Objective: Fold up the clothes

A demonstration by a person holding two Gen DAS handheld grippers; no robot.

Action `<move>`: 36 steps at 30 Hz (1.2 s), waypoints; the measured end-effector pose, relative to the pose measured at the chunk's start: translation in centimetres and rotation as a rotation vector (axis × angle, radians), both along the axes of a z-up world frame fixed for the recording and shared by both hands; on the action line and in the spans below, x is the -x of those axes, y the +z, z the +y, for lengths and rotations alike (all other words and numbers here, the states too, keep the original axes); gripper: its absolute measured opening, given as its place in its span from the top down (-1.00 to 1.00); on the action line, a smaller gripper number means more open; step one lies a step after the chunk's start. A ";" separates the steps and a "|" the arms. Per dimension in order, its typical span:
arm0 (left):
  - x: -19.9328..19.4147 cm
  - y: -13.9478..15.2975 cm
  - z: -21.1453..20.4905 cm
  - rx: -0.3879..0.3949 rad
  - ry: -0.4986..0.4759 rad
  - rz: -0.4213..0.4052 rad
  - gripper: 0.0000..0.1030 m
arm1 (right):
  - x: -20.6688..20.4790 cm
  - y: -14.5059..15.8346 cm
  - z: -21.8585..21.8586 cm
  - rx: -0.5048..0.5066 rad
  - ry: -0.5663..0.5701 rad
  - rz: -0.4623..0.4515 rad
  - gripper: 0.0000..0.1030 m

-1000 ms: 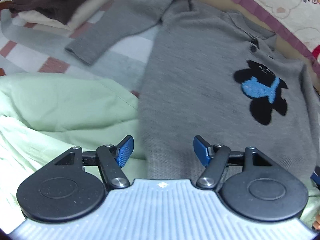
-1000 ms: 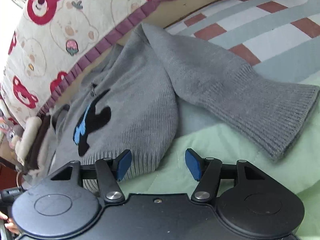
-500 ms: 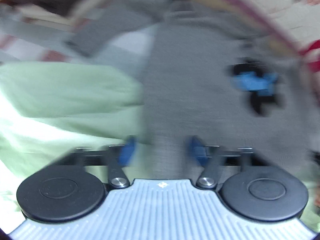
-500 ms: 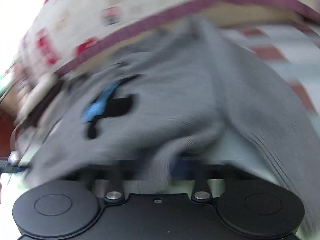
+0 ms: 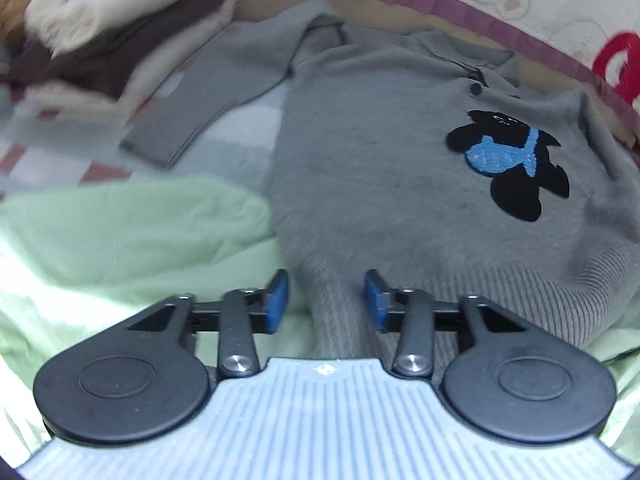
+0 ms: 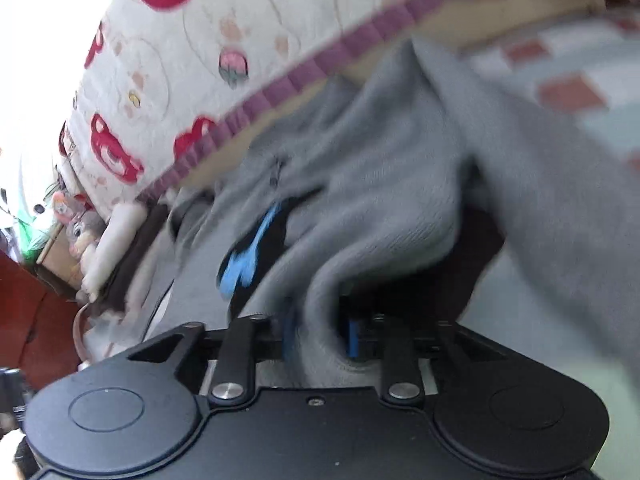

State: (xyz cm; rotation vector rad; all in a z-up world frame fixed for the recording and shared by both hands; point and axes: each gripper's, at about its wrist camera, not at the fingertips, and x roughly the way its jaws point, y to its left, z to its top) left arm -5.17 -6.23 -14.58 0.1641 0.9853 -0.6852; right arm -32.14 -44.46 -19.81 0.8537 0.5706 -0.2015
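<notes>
Sweater (image 6: 392, 208) hem now bunched between right gripper (image 6: 318, 330) fingers.

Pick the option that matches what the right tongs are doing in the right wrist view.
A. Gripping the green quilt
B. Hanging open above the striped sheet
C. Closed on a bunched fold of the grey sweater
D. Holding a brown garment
C: in the right wrist view the right tongs have their blue pads pinched on a raised fold of the grey sweater.
</notes>
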 end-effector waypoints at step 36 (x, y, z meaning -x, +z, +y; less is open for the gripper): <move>-5.0 -2.8 -5.5 0.158 -0.055 0.132 0.63 | -4.0 -2.4 2.2 -0.032 -0.110 0.107 -0.65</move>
